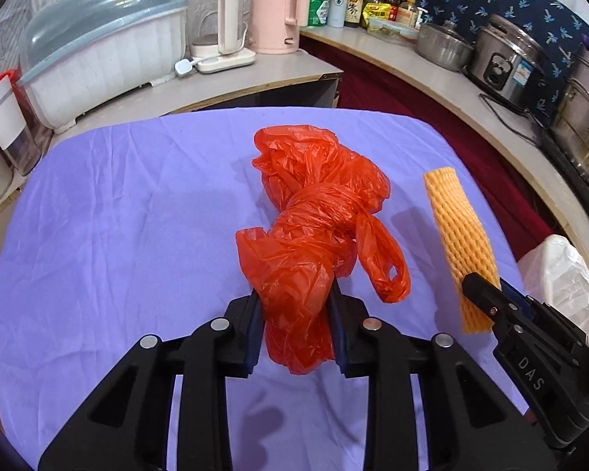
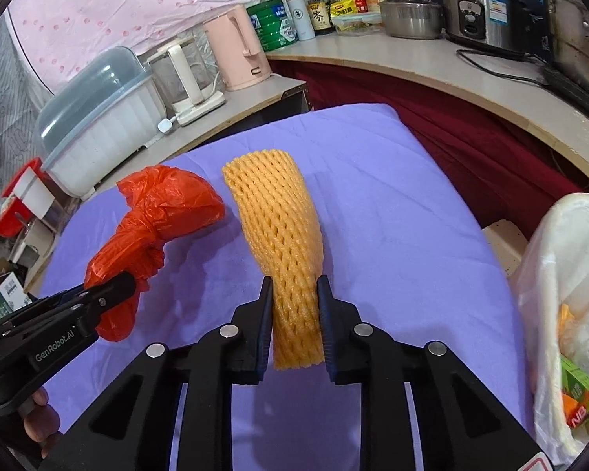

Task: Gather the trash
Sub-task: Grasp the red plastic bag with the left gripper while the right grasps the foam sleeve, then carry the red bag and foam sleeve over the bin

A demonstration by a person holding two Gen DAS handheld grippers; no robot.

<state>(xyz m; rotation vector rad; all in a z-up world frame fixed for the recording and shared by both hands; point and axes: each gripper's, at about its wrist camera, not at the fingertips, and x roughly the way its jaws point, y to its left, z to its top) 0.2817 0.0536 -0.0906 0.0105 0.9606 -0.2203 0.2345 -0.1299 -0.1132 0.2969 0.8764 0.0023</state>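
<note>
Handling — crumpled red plastic bag light, soft, slippery, best pinched at its bunched end; orange foam-mesh fruit sleeve light, squashy | Left gripper clamps the bag's near end | Right gripper squeezes the sleeve's near end | Both lie on purple cloth, white-lined bin at right

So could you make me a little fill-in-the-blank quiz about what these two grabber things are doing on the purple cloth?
1. The left gripper is shut on a crumpled plastic bag whose colour is ____.
2. The right gripper is shut on a yellow foam fruit ____.
3. Both pieces of trash lie on a cloth whose colour is ____.
4. Seen from the right wrist, the white-lined trash bin stands to the ____ of the cloth.

Missing words: red; net; purple; right
</note>
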